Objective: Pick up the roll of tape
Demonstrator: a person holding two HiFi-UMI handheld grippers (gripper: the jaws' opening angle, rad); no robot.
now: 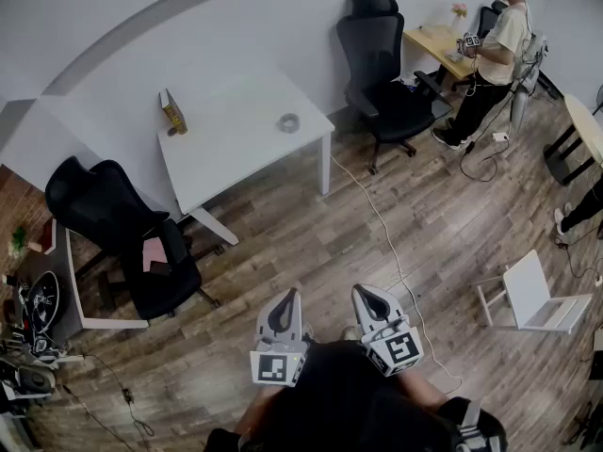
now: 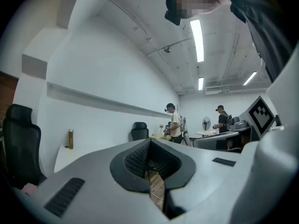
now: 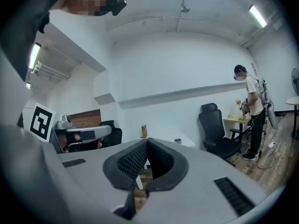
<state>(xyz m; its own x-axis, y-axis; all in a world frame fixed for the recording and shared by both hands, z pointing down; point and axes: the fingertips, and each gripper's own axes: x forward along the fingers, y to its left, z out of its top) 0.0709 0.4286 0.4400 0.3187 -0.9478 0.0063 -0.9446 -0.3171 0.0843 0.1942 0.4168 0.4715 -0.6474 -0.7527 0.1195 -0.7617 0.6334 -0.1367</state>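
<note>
Both left gripper (image 1: 291, 294) and right gripper (image 1: 361, 291) closed; ring-shaped tape roll (image 1: 288, 122) on white table (image 1: 236, 153).

Bright, even indoor light. White glare from ceiling strip lights (image 2: 196, 40) high above left jaws; second strip light (image 3: 258, 14) up right of right jaws. Faint soft shadow under tabletop (image 1: 236, 139). Heavy fisheye curve, black vignette corners. Surfaces nearest lens slightly soft.
</note>
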